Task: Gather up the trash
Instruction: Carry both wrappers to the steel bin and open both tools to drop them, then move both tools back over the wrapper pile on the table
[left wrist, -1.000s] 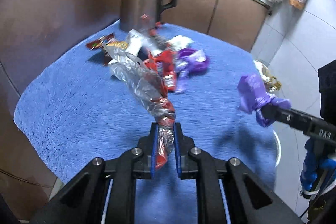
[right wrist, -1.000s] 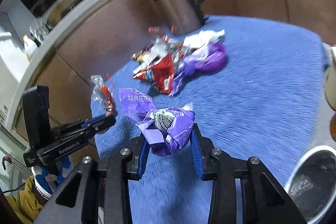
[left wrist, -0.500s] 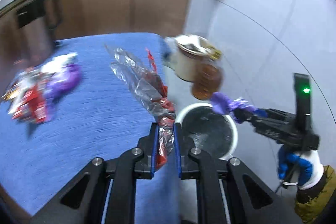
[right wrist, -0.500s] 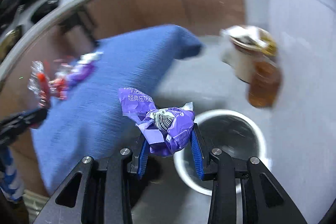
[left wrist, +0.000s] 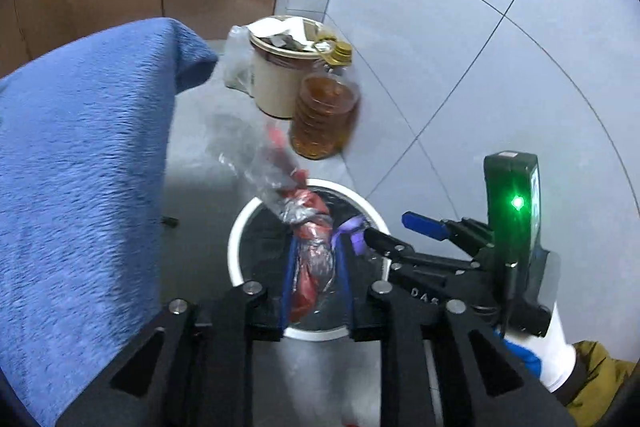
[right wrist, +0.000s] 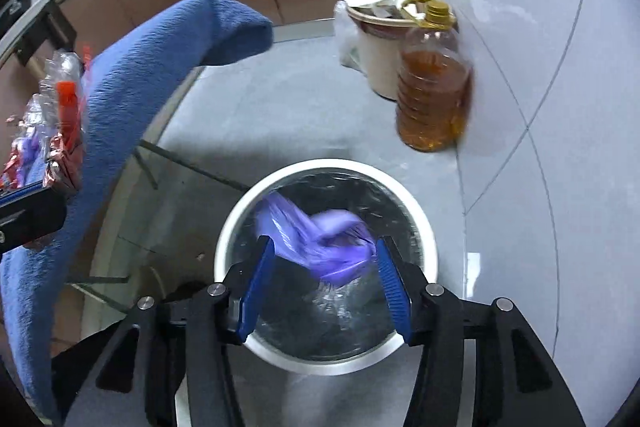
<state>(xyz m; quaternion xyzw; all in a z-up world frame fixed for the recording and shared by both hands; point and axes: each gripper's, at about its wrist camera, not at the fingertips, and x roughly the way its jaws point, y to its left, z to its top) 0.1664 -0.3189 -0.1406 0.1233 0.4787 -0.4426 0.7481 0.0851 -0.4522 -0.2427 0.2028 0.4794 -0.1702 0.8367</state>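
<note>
Over white bin (right wrist: pixel 420 223): both grippers' fingers just parting, purple wrapper (right wrist: pixel 320 243) and clear-red wrapper (left wrist: pixel 308 247) loose between.

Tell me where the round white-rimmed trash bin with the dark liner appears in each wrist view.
Left wrist view: the round white-rimmed trash bin sits low at centre, partly behind the gripper fingers.
Right wrist view: the bin sits low at centre, nearly whole.
Shared landmark: the plastic bottle of amber liquid, above and to the right of the bin.

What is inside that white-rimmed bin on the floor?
The bin shows a shiny dark liner and a blurred purple wrapper dropping in between the right gripper's open jaws. The wrapper and grippers cover part of its bottom.
</note>
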